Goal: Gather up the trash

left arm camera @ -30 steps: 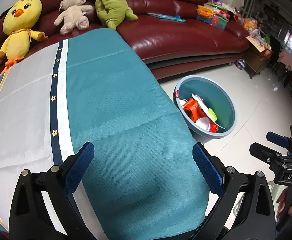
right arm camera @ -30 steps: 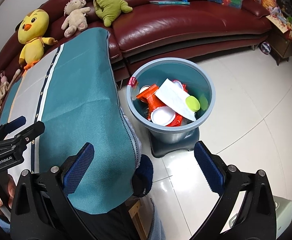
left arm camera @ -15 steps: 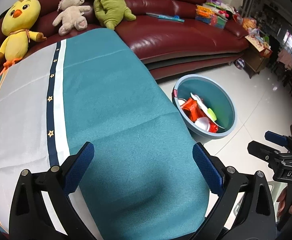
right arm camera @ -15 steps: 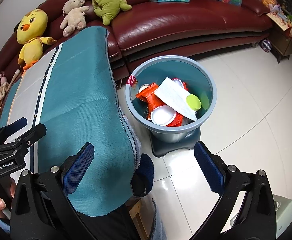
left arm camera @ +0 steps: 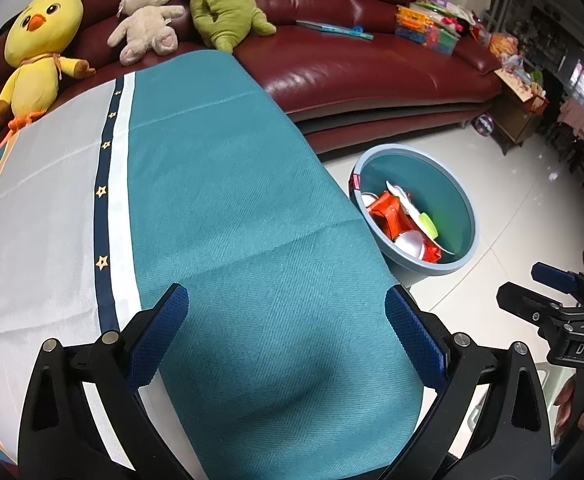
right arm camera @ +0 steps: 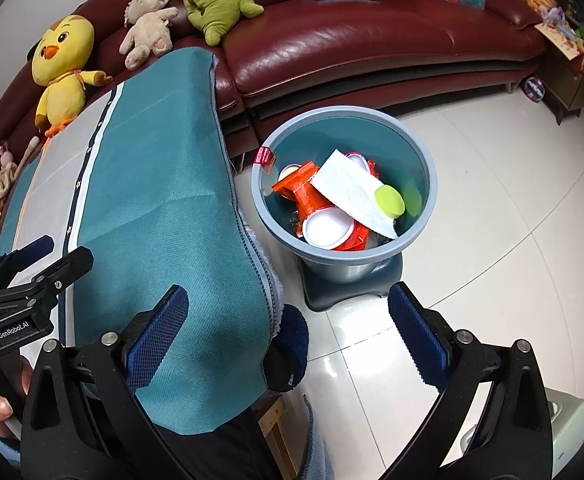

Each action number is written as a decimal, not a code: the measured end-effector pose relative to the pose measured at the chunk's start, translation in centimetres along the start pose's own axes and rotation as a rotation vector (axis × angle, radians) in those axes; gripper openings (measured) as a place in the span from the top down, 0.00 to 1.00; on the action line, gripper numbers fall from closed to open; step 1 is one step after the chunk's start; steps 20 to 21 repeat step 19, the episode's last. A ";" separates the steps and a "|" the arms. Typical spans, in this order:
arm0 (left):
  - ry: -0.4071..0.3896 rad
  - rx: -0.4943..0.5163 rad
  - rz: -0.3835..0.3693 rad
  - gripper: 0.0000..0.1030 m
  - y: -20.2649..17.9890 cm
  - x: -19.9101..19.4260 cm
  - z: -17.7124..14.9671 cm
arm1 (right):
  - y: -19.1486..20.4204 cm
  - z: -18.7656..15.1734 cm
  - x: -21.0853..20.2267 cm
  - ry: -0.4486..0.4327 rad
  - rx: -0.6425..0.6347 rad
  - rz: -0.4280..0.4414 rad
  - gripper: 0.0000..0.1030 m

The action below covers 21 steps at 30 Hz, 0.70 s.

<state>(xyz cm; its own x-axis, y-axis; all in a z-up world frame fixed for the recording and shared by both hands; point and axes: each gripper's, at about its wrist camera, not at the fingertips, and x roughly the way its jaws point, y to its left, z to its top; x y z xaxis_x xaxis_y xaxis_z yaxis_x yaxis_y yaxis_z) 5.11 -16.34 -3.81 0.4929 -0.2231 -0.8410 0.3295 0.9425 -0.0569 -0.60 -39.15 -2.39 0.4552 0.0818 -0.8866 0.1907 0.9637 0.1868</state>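
A blue-grey trash bin [right arm camera: 424,196] stands on the white floor beside the table; it also shows in the left wrist view [left arm camera: 466,240]. It holds an orange wrapper [right arm camera: 306,196], a white tissue [right arm camera: 348,188], a green lid [right arm camera: 390,201] and a white lid [right arm camera: 326,230]. My left gripper [left arm camera: 288,330] is open and empty above the teal tablecloth [left arm camera: 228,184]. My right gripper [right arm camera: 288,332] is open and empty, low over the table's right edge in front of the bin.
A dark red sofa [left arm camera: 356,68] runs along the back with a yellow chick [left arm camera: 38,52], a beige plush [left arm camera: 144,28] and a green plush [left arm camera: 220,2]. Toys and boxes [left arm camera: 428,32] sit on its right end. A white box [right arm camera: 564,432] stands on the floor at right.
Both views have shifted very slightly; the bin sits a little lower and left in the left wrist view. Both grippers stay open and empty.
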 end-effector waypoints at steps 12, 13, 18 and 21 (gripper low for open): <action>0.005 -0.001 0.015 0.04 0.3 0.2 -0.1 | 0.0 -0.1 0.2 0.003 0.000 0.000 0.07; 0.005 0.000 0.019 0.04 0.3 0.2 -0.2 | 0.0 -0.1 0.2 0.003 0.001 0.001 0.07; 0.010 0.000 0.016 0.04 0.3 0.3 -0.3 | -0.1 -0.3 0.5 0.005 0.002 0.000 0.07; 0.012 -0.002 0.018 0.04 0.3 0.3 -0.3 | -0.1 -0.3 0.5 0.005 0.002 -0.001 0.07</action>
